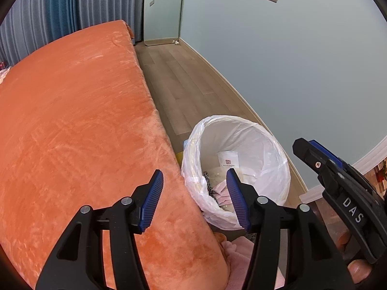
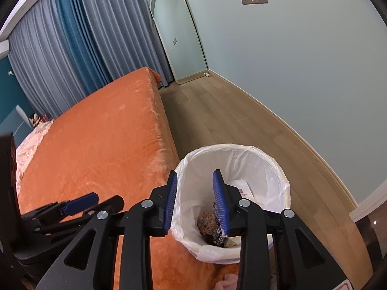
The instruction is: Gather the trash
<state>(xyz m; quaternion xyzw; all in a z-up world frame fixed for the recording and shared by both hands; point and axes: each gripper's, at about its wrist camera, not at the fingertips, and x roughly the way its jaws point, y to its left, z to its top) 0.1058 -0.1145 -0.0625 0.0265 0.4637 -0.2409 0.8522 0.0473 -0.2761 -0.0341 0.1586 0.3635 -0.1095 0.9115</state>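
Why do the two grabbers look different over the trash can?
The left gripper has its jaws spread wider; the right gripper has them closer together. The left gripper sits over the edge of the orange bed, beside the trash can; the right gripper points down into the trash can. Both are black with blue pads, and both are open, holding nothing.

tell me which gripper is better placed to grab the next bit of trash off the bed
Left, probably: the left gripper hangs open at the orange bed's edge, while the right gripper is open over the bin. No trash shows on the bed.
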